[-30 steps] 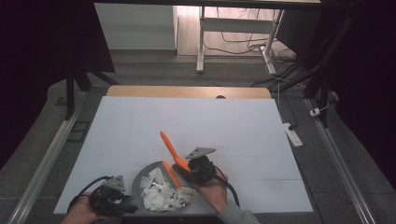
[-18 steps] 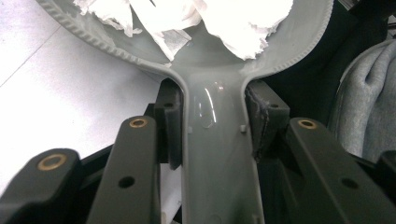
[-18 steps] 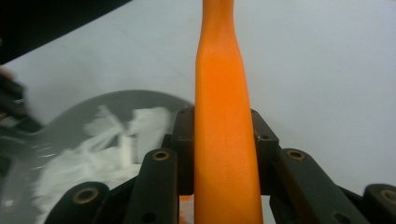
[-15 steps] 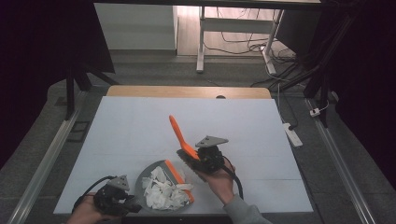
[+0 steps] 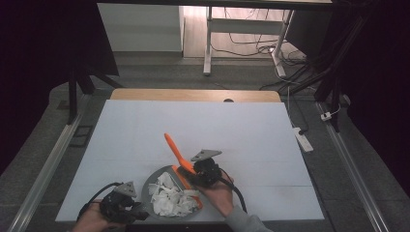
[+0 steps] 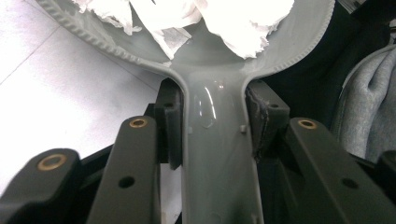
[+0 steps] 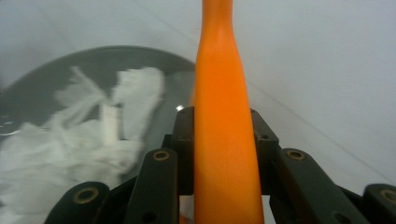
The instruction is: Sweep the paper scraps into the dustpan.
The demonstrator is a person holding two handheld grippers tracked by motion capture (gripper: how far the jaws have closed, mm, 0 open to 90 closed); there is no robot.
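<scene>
— Where do we stand with the grey plastic dustpan (image 5: 155,186)?

— We have the left gripper (image 5: 126,209) clamped on its handle at the table's near edge, with the torn white paper scraps (image 5: 170,198) piled inside.

— And the orange plastic brush (image 5: 180,162)?

— The right gripper (image 5: 202,170) is clamped on its handle. We have swung it back from over the bare white tabletop (image 5: 241,130) to the pan's rim, so we judge another sweep is finishing.

High view overlooks table (image 5: 145,125); claw views close-up.
</scene>
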